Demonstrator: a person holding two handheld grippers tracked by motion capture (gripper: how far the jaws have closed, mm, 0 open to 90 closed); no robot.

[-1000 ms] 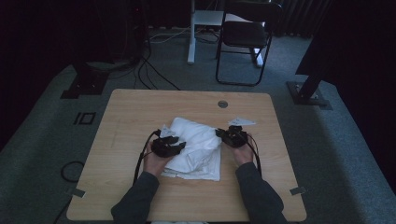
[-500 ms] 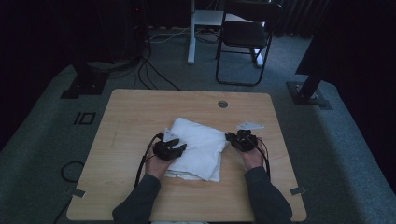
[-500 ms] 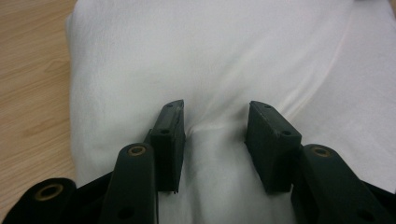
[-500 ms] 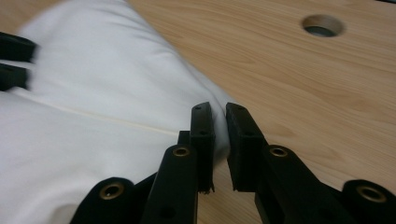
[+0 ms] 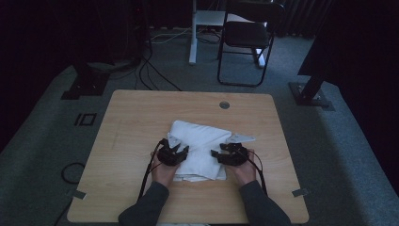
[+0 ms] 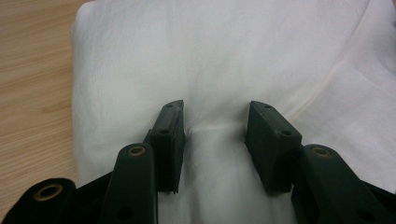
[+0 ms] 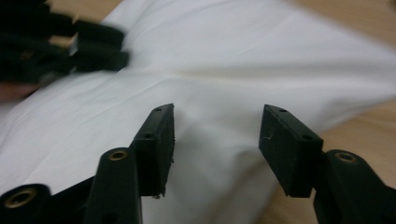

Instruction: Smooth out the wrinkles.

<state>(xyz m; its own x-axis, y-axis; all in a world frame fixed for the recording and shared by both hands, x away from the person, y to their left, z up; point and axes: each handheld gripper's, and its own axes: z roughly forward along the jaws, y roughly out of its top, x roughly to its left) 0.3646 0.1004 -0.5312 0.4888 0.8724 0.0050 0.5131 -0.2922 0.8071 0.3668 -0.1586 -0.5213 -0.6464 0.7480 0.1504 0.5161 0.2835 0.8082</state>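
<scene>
High view: a folded white cloth (image 5: 200, 148) is seen lying near the middle of the wooden table (image 5: 131, 117), slightly toward the person's edge, with a gripper set at each of its near corners. At the left, the left gripper (image 5: 176, 149) is laid on the cloth's near-left part; in the left gripper view its jaws are held partly apart, pads resting down on the fabric, and a small raised crease (image 6: 215, 126) is noted between them, though the pads are not seen pressing on it. This placement is judged to pin that side down so the stack is not dragged while the other side is worked. Further right, the right gripper (image 5: 221, 154) is brought to the cloth's near-right edge, jaws pointing inward toward the left gripper. Its jaws have just been opening and now stand moderately wide; in the right gripper view a soft ridge of cloth (image 7: 215, 140) lies between them, ungripped. A loose corner (image 5: 242, 138) is seen sticking out past the right gripper. The pose is judged suited to a fresh grip on the right edge for a further fold.
</scene>
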